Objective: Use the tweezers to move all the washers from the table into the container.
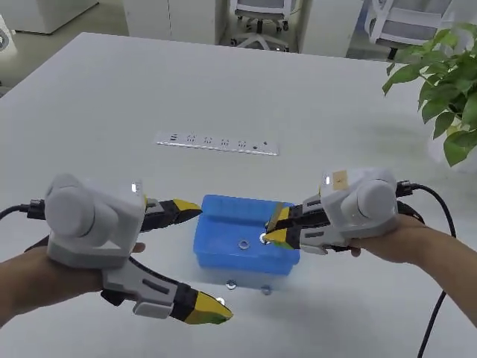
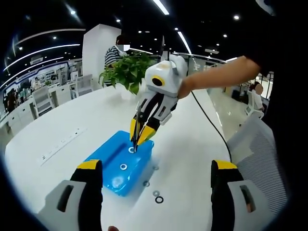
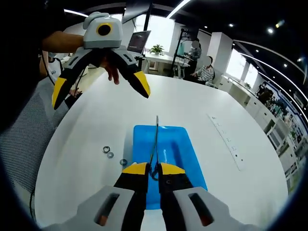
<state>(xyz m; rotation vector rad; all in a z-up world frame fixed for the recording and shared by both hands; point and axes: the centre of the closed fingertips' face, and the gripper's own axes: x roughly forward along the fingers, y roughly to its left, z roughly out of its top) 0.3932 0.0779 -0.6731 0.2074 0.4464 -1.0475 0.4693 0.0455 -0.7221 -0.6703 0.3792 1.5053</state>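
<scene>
A blue container [image 1: 216, 246] sits on the white table between my grippers. My right gripper [image 1: 274, 226] is shut on thin metal tweezers [image 3: 155, 144], which point down into the container [image 3: 175, 159]. A washer [image 2: 131, 150] lies right at the tweezers' tip; whether it is pinched I cannot tell. Another washer [image 2: 123, 166] rests on the container floor. Loose washers [image 1: 231, 284] lie on the table just in front of the container, with several more [image 2: 157, 196] seen from the left gripper. My left gripper [image 1: 201, 261] hangs wide open beside the container, holding nothing.
A white power strip [image 1: 216, 142] lies flat on the table behind the container. A potted plant [image 1: 447, 82] stands at the far right edge. Office chairs [image 1: 261, 15] stand beyond the table. Cables trail from both grippers.
</scene>
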